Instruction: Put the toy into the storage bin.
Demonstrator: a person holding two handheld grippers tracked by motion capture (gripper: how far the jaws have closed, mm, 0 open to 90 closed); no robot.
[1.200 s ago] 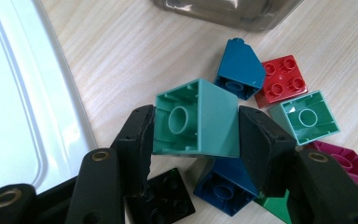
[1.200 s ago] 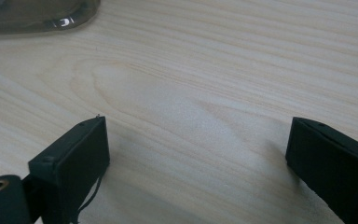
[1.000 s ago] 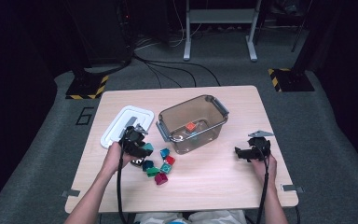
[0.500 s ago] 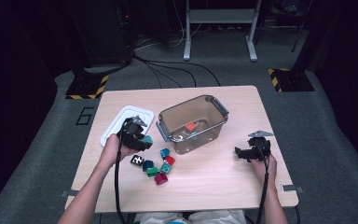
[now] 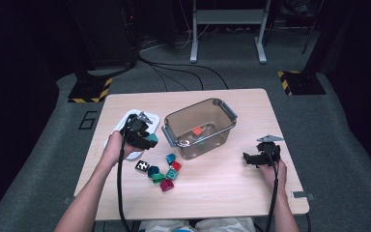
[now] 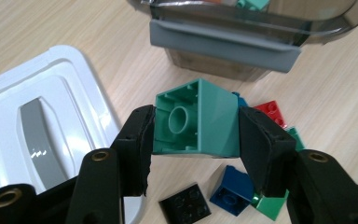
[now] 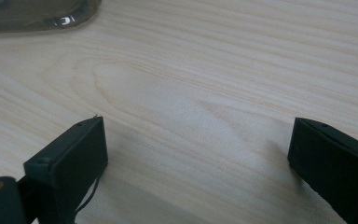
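One pale wooden table point(image 5: 222, 193) carries everything. Toward its far middle stands the smoky clear plastic bin point(image 5: 200, 126) with grey clip handles; an orange-red brick point(image 5: 197, 130) lies inside, and what may be a teal one beside it, though the tinted wall blurs it. To the bin's left lies its white plastic lid point(image 6: 37, 126), flat, with a grey handle recess. Just in front of the bin sits a loose cluster of small toy bricks point(image 5: 164, 170): red, teal, dark blue, green, and a black one at the left edge. The left gripper point(image 6: 193, 133) hangs above the table between lid and cluster, its black pads clamped on the two sides of a teal square toy brick point(image 6: 198, 119), hollow underside facing the camera, clear of the table surface. The right gripper point(image 7: 198, 154) rests low over bare wood at the table's right, well apart from the bin, jaws spread wide with nothing between them.
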